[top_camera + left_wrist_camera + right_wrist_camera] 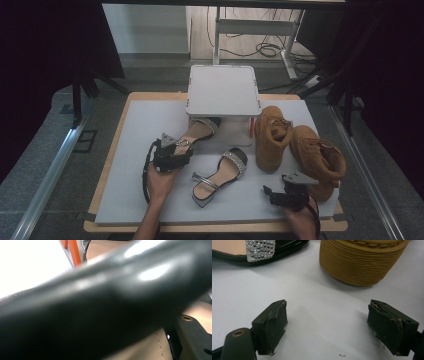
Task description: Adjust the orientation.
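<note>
Between the jaws of the left gripper: one heeled sandal, pinched at its heel end, toe lying ahead just short of the white box. Light, stiff-soled, glossy and likely slippery; the rigid heel looks the surest hold, not the thin strap. Left hand low and level; right gripper resting spread and empty near the tan boots.

I see a wooden-edged table at the centre of the high view, topped by a pale grey mat. On the mat at upper centre stands a white box-like stand. Left of centre lies one sandal, its toe under the stand's front edge. A second sandal lies at lower centre. At right, two tan boots lie side by side, touching.
</note>
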`<state>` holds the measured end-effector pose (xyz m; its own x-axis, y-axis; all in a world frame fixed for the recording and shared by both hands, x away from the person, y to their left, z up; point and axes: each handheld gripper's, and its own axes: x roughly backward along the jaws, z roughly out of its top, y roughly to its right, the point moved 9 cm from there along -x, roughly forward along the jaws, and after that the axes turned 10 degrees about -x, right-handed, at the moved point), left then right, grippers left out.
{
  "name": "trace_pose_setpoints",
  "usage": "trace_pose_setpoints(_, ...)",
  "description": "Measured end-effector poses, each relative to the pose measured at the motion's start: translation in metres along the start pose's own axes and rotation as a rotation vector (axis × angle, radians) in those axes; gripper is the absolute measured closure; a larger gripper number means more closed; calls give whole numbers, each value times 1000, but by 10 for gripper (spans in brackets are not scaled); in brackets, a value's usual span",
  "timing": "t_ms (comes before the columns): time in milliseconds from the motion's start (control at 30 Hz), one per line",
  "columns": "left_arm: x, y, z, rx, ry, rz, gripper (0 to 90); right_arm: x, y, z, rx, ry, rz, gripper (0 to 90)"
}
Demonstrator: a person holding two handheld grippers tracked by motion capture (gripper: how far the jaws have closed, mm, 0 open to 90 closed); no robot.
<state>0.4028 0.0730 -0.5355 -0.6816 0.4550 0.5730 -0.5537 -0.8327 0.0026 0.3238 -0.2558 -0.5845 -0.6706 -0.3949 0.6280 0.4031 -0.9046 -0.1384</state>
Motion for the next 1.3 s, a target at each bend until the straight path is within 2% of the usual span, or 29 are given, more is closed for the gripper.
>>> trace_pose_setpoints(167, -10, 1, 4, 27, 1, 8, 390, 0, 0, 0, 0, 0, 0, 161)
trace_pose_setpoints(467, -27, -1, 12, 64, -1, 55, 390, 0, 0, 0, 0, 0, 0, 162)
trace_pose_setpoints(667, -36, -1, 18, 72, -5, 82, 390, 0, 0, 0, 0, 0, 1, 162)
trace_pose_setpoints(933, -53, 3, 28, 59, -23, 107, 390, 0, 0, 0, 0, 0, 1, 162)
trace_pose_setpoints(1300, -73, 0, 32, 76, -55, 154, 390, 0, 0, 0, -1, 0, 2, 162)
